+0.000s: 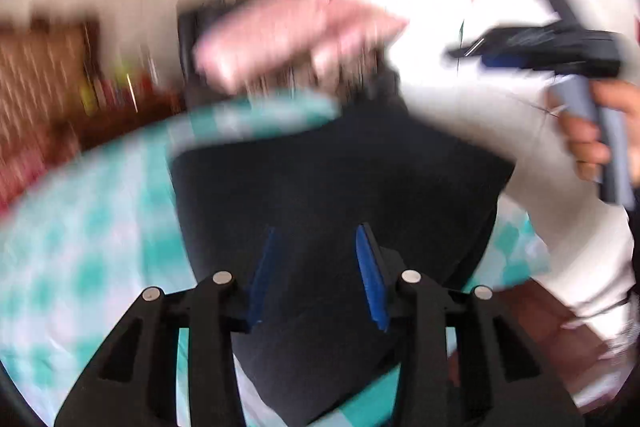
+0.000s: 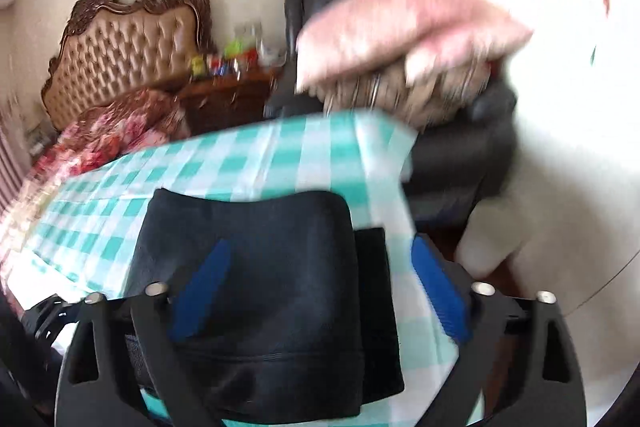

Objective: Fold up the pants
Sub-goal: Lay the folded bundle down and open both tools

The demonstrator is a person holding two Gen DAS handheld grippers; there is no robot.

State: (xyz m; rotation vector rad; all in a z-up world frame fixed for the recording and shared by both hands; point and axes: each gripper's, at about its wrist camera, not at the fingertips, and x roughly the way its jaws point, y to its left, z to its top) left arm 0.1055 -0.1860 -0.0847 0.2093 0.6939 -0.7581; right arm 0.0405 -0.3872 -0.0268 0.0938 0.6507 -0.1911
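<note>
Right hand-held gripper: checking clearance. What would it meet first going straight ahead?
Probably the folded dark pants on the checked cloth, lying between the open right hand-held gripper's fingers; depth is unclear.

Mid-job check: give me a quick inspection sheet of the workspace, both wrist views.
Surface: table under a teal-and-white checked cloth.
Job's things: dark pants lying folded into a compact block on the cloth.
Clutter: nothing else seen on the cloth.
Grippers: left gripper open above the pants; right gripper open, holding nothing; both views motion-blurred.
Cables: nothing seen.
Surroundings: pink pillow on a dark armchair; tufted headboard; wooden nightstand with small items; floral bedding.
</note>
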